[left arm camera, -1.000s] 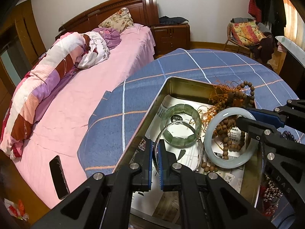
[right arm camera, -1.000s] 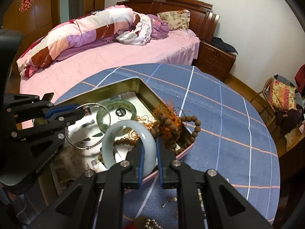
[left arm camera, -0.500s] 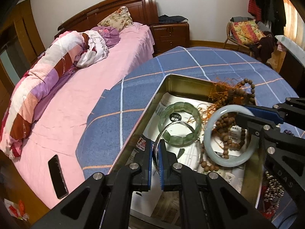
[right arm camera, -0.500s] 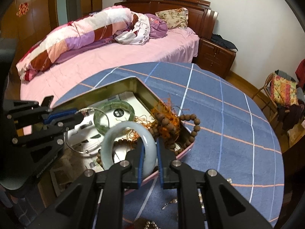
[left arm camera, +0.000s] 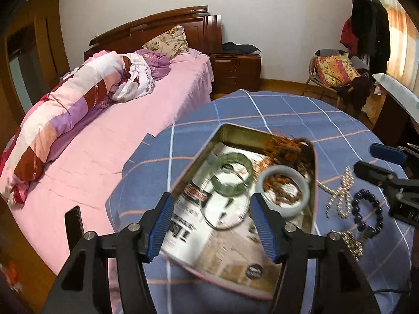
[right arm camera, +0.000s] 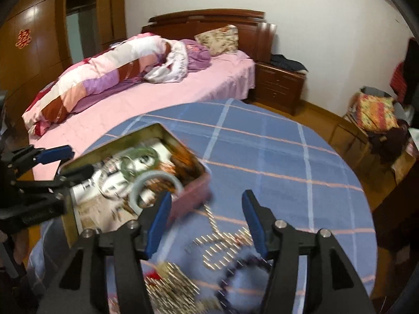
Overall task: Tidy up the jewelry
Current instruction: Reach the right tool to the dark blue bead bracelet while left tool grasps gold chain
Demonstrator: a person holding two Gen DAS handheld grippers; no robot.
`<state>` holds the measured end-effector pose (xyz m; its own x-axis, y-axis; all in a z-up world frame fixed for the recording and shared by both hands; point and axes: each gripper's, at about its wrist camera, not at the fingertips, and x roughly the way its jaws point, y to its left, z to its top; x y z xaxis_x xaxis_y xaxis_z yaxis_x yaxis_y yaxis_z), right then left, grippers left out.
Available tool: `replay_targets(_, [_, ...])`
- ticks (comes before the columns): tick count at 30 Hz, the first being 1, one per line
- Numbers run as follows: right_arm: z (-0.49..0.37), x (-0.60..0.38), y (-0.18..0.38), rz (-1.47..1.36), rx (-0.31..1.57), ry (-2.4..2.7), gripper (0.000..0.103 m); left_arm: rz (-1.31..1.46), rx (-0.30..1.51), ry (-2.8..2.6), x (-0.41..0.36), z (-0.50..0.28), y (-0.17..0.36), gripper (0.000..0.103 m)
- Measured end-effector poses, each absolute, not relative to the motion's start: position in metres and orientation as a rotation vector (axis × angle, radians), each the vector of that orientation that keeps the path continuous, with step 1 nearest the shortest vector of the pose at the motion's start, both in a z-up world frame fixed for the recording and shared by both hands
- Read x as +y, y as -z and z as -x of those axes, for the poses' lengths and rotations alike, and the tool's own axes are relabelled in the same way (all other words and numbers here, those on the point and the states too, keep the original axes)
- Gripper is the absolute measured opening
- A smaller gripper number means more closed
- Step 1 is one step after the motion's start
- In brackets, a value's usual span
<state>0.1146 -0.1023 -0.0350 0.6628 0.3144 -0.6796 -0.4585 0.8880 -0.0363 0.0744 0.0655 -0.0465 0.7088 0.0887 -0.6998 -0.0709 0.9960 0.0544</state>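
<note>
Both grippers have just been opening, nothing between the pads of either. Left gripper point(left arm camera: 212, 225) has its fingers spread wide above the near end of the metal tin point(left arm camera: 199, 162). Right gripper point(right arm camera: 207, 222) is spread too, sitting over the tablecloth point(right arm camera: 275, 157) just right of the tin's pink outer wall.

Tin sits on the blue checked tablecloth and holds:
- pale jade bangle point(left arm camera: 284, 187), lying flat, right side of tin, over the wooden beads point(left arm camera: 282, 193)
- green bangle point(left arm camera: 231, 172), left of the pale one
- thin silver bangle point(left arm camera: 225, 204), overlapping the green bangle's near edge
- orange tasselled bead string point(left arm camera: 288, 149) bunched in the far right corner
- printed paper point(left arm camera: 204, 235) lining the bottom

Outside the tin, on the cloth to its right:
- silver bead chain point(left arm camera: 340, 193), crossed over itself
- dark blue bead bracelet point(left arm camera: 366, 212), just beside the chain
- more silver beads point(right arm camera: 170, 282) with something red under them at the near edge, blurred in the right wrist view

Obstructions: tin wall stands between the loose pieces and the tin interior. Right gripper's fingers show at the right edge of the left wrist view, over the loose beads.

Around: pink bed point(left arm camera: 125, 136) with rolled patchwork quilt point(left arm camera: 68, 104) behind the table, black phone point(left arm camera: 74, 226) at the bed edge, wooden nightstand point(left arm camera: 235, 70), chair with cushion point(left arm camera: 335, 70).
</note>
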Motion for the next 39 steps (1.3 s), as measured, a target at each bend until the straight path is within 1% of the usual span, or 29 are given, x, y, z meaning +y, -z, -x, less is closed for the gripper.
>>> replay_targets(7, [-0.101,-0.153,0.049,0.169,0.761,-0.345,0.066,-0.019,0.774,-0.064,0.041,-0.056,0.05,0.061])
replay_targets(17, [-0.088,-0.197,0.074,0.111,0.824,-0.279,0.067,-0.052,0.765,-0.019,0.006,-0.037,0.049,0.061])
replay_targets(28, [-0.102,-0.189,0.089,0.115,0.86,-0.287,0.067,-0.105,0.777,0.04,-0.032,-0.036,0.055,0.061])
replay_targets(29, [-0.105,-0.187,0.092,0.119,0.875,-0.283,0.065,-0.106,0.783,0.046,-0.035,-0.038,0.057,0.061])
replay_targets(30, [-0.108,-0.185,0.095,0.12,0.885,-0.281,0.059,-0.107,0.79,0.055,-0.038,-0.039,0.059,0.061])
replay_targets(32, [-0.112,-0.182,0.099,0.128,0.9,-0.281,0.052,-0.113,0.801,0.069,-0.043,-0.041,0.063,0.061])
replay_targets(34, [-0.111,-0.182,0.098,0.143,0.896,-0.273,0.037,-0.115,0.811,0.085,-0.048,-0.042,0.068,0.061])
replay_targets(35, [-0.11,-0.184,0.097,0.134,0.9,-0.284,0.016,-0.116,0.815,0.095,-0.05,-0.043,0.069,0.061])
replay_targets(39, [-0.097,-0.188,0.096,0.175,0.894,-0.279,0.017,-0.112,0.834,0.14,-0.06,-0.045,0.075,0.061])
